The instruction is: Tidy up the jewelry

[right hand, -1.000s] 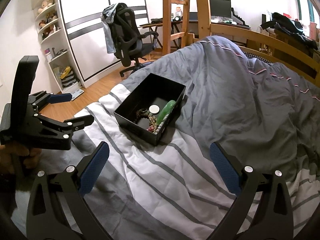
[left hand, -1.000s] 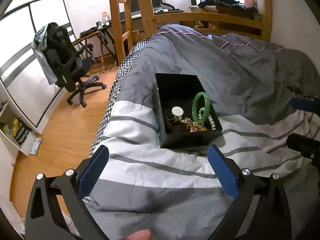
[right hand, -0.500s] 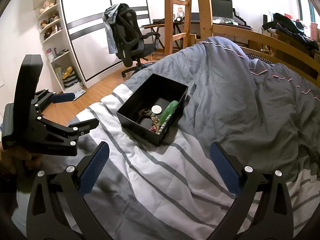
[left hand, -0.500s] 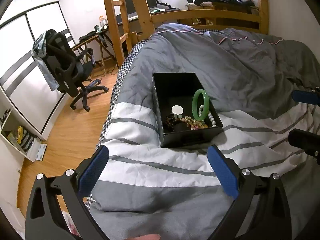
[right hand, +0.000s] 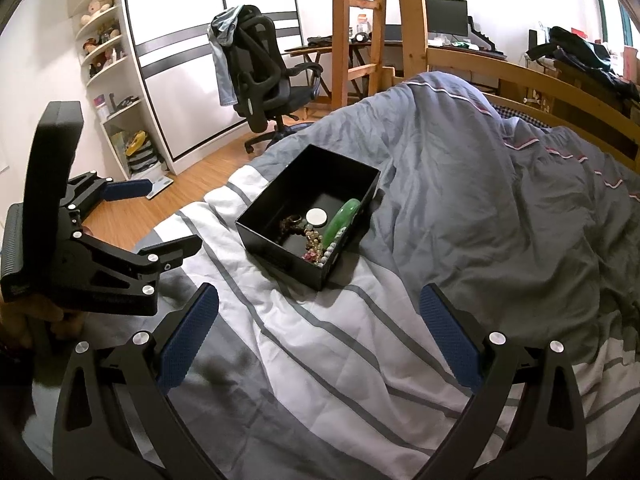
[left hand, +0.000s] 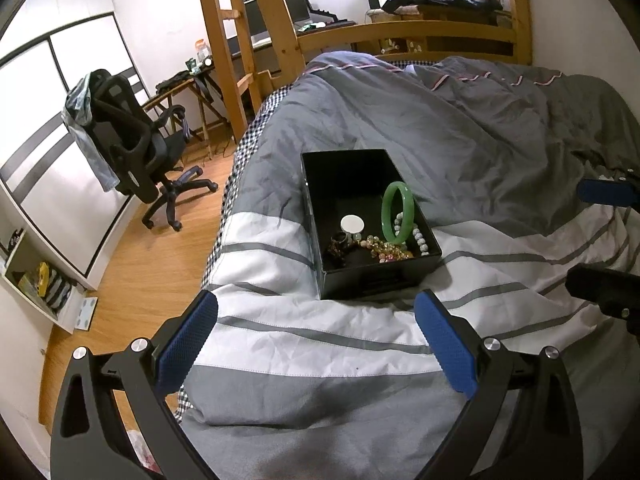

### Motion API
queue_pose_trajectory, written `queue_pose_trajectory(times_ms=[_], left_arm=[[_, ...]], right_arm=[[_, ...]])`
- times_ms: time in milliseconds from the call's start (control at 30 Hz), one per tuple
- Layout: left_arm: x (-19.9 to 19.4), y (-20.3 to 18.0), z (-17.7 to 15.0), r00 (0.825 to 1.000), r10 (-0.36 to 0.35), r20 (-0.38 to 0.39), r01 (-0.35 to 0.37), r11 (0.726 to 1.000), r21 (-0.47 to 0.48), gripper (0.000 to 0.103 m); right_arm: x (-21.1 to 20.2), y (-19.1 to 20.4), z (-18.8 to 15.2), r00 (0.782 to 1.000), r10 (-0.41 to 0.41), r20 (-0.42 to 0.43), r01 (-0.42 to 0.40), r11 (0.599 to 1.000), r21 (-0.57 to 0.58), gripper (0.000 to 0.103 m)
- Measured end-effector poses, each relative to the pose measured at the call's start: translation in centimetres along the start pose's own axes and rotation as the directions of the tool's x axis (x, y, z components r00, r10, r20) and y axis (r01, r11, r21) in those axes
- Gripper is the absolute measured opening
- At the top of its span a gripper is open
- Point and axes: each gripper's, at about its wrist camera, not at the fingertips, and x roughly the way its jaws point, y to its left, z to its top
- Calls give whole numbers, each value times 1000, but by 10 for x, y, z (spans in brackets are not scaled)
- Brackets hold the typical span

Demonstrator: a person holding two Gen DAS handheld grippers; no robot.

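A black open box (left hand: 312, 208) (right hand: 256, 232) rests on the striped duvet. Inside it lie a green bangle (left hand: 397, 211) (right hand: 341, 220), a white round disc (left hand: 352, 224) (right hand: 315, 215), a pale bead bracelet (left hand: 418, 236), a gold bead strand (left hand: 384, 249) (right hand: 314, 246) and a dark ring (left hand: 340, 239). My left gripper (left hand: 316, 322) hovers open just short of the box's near wall, nothing between its blue pads. My right gripper (right hand: 318, 312) is open too, off the box's near right corner. Each gripper shows at the edge of the other's view.
The grey and white duvet (left hand: 320, 360) covers the bed, bunched high behind the box. A black office chair (left hand: 132, 152) stands on the wood floor at left. Wooden bed posts (left hand: 224, 40), a desk and white shelves (right hand: 108, 92) line the room.
Both grippers have drifted slightly and tilted, so the box sits a little lower and more central in view. Both jaws stay open; the jewelry has not moved.
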Motion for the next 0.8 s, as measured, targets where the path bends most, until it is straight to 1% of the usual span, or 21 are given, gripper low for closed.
queue_pose_trajectory(times_ms=[133, 800], left_arm=[[3, 1, 1, 1000, -7, -13, 7, 1000, -3, 97], [6, 0, 1, 1000, -16, -22, 17, 1000, 11, 97]], right_arm=[[1, -2, -1, 1000, 3, 0, -3, 1000, 6, 99], [4, -3, -2, 1000, 4, -8, -3, 1000, 8, 99]])
